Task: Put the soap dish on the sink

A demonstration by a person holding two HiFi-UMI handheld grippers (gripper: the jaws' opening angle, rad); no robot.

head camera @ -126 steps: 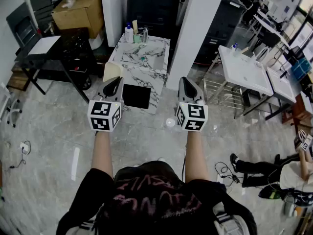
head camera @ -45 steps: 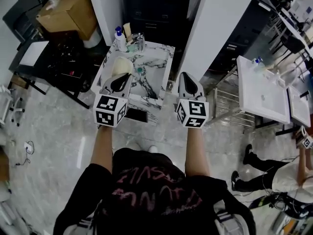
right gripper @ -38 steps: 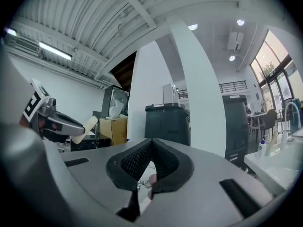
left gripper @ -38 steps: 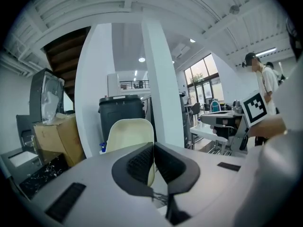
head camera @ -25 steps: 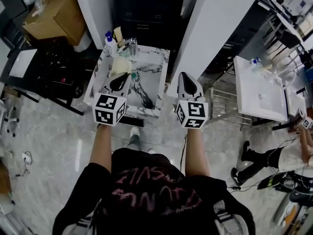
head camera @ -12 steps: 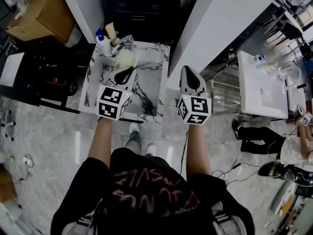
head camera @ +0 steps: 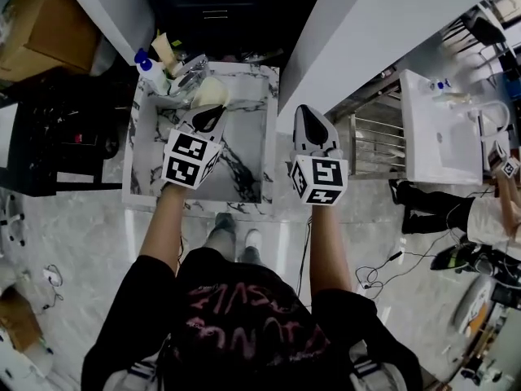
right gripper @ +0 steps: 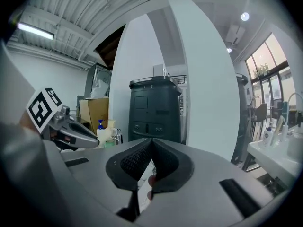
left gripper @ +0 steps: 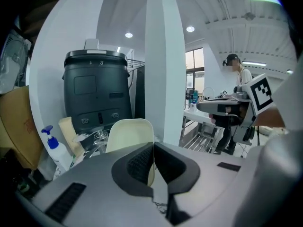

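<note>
The cream, rounded plastic soap dish (head camera: pixel 210 92) is now over the back of the white, grey-veined marble sink (head camera: pixel 244 149), just beside the chrome faucet (head camera: pixel 189 72) and near the white pump bottle with a blue top (head camera: pixel 149 65). Five seconds ago the sink lay far ahead across the floor. Since then the person has walked up to it, and it now sits directly under both arms, slightly closer than half a second ago. The left gripper (head camera: pixel 212 111) has kept its hold through the approach. In the left gripper view its jaws are pinched on the dish's (left gripper: pixel 130 134) lower edge, which stands upright between them, with the faucet (left gripper: pixel 97 136) and bottle (left gripper: pixel 54 148) just behind. Whether the dish already touches the marble I cannot tell; it looks to be carried above it. The right gripper (head camera: pixel 308 114) hangs over the sink's right rim beside the white pillar (head camera: pixel 366 39). Its jaws (right gripper: pixel 151 150) are pressed together with nothing between them, so it has no part in the hold. As I judge it, the carrying is done. What remains is to pick a flat spot near the faucet, lower the dish, tip it flat and let go.
</note>
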